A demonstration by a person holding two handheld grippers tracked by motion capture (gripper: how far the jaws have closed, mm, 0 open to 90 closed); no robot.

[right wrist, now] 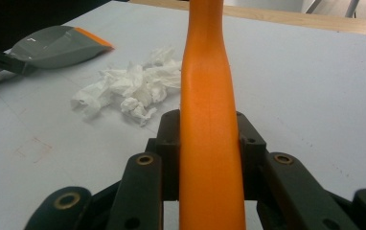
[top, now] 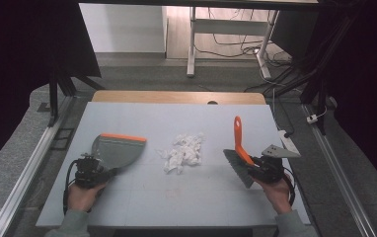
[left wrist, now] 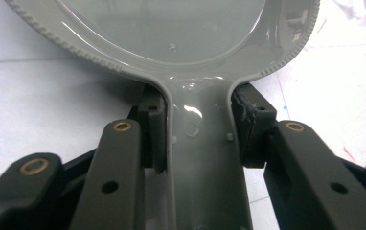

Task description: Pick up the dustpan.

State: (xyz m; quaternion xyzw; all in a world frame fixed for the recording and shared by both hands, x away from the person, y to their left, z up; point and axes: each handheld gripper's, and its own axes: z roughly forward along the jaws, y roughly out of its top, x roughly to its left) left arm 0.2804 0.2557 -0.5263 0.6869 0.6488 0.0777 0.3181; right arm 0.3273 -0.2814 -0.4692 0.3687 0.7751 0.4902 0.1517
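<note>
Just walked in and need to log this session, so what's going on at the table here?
A person sits at the table with a hand-held gripper in each hand. The left hand-held gripper is shut on the handle of a grey dustpan with an orange lip. The right hand-held gripper is shut on the orange handle of a brush, bristles toward the middle. Between the two lies a pile of crumpled white paper, apart from both tools. No sweeping contact yet.

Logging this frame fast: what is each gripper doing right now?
Left gripper: shut on the dustpan, gripping its handle.
Right gripper: shut on the brush, gripping its orange handle.
</note>
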